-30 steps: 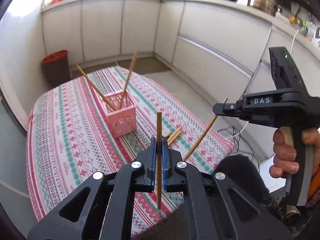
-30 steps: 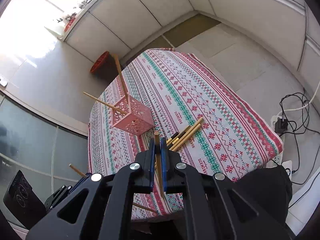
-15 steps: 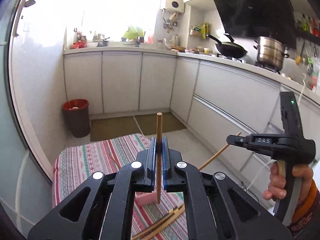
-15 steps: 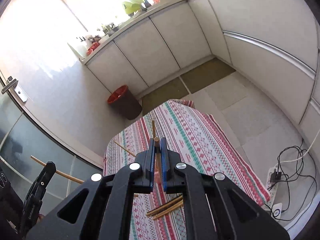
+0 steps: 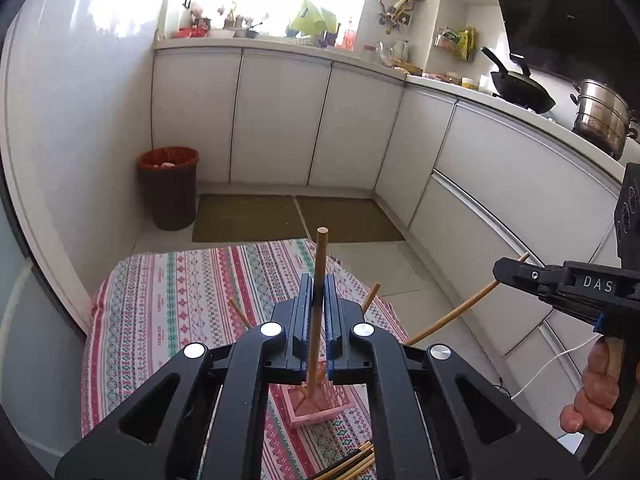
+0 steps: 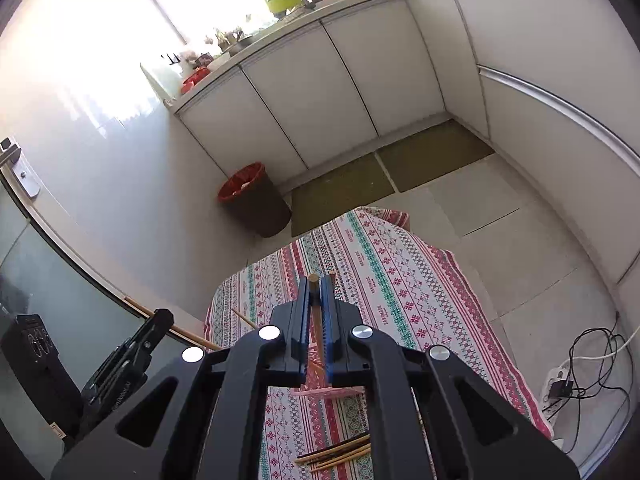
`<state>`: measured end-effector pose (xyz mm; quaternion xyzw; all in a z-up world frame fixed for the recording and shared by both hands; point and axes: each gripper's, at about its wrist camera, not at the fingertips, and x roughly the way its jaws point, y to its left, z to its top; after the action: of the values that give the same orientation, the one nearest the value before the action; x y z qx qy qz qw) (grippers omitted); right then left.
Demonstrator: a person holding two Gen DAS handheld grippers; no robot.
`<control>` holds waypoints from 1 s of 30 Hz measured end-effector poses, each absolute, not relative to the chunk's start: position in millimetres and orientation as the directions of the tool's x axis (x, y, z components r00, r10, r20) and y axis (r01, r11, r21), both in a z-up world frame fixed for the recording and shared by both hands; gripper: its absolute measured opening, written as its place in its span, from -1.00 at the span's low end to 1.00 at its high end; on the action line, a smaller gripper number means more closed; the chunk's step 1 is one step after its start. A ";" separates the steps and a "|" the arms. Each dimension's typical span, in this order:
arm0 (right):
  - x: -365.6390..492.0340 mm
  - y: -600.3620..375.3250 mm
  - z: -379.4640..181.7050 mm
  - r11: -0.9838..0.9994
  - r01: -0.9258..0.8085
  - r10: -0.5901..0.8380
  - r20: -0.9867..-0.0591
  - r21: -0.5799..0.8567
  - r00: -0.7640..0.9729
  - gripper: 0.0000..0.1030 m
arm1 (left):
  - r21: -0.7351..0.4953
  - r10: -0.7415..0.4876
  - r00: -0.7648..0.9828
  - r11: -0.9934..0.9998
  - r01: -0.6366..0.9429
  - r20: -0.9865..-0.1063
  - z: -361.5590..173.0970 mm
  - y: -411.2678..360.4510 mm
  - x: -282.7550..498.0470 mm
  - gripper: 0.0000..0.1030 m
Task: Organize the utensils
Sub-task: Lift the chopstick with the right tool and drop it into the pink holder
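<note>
wooden chopstick (image 5: 318,300) clamped upright in left tool (image 5: 316,312).

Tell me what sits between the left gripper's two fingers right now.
A wooden chopstick, clamped upright in the left gripper; its lower end hangs over the pink basket. The left wrist view shows it.

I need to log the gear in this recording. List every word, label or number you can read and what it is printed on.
"DAS" – white letters on the black body of the right gripper, seen from the left wrist view.
Embossed text on the left gripper body in the right wrist view: too blurred to read.
Labels on the packets and bottles on the kitchen counter: too small to read.
</note>
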<state>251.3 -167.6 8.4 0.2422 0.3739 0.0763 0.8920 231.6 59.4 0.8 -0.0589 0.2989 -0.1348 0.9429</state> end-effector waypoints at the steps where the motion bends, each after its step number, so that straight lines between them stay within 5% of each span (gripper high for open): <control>1: 255.1 -163.2 4.8 0.875 0.043 0.317 -0.637 0.482 0.703 -0.89 | -0.217 -0.299 0.778 0.953 0.212 -0.553 -4.4 62.9 233.1 -0.80; 3: 262.3 -154.8 -2.0 0.888 0.040 0.305 -0.652 0.458 0.695 -0.89 | -0.266 -0.315 0.780 0.944 0.196 -0.541 -8.4 72.2 233.0 -0.56; 10: 273.0 -136.1 -19.9 0.903 0.041 0.292 -0.683 0.427 0.669 -0.89 | -0.341 -0.310 0.828 0.927 0.155 -0.468 8.6 104.7 223.7 -0.33; 21: 291.5 -105.3 -39.8 0.915 0.041 0.294 -0.731 0.402 0.615 -0.82 | -0.338 -0.297 0.831 0.930 0.142 -0.470 13.2 113.6 218.9 -0.20; 26: 291.8 -107.2 -45.9 0.907 0.074 0.288 -0.737 0.415 0.612 -0.20 | -0.311 -0.289 0.830 0.939 0.148 -0.478 12.9 108.3 213.2 0.09; 30: 282.6 -118.9 -47.5 0.899 0.113 0.265 -0.730 0.424 0.630 0.07 | -0.289 -0.280 0.824 0.946 0.148 -0.493 10.1 101.6 210.6 0.32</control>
<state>282.6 -118.9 -47.5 0.2210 0.4278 0.0434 0.8753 210.6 101.6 10.1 -0.1199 0.2744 -0.1128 0.9474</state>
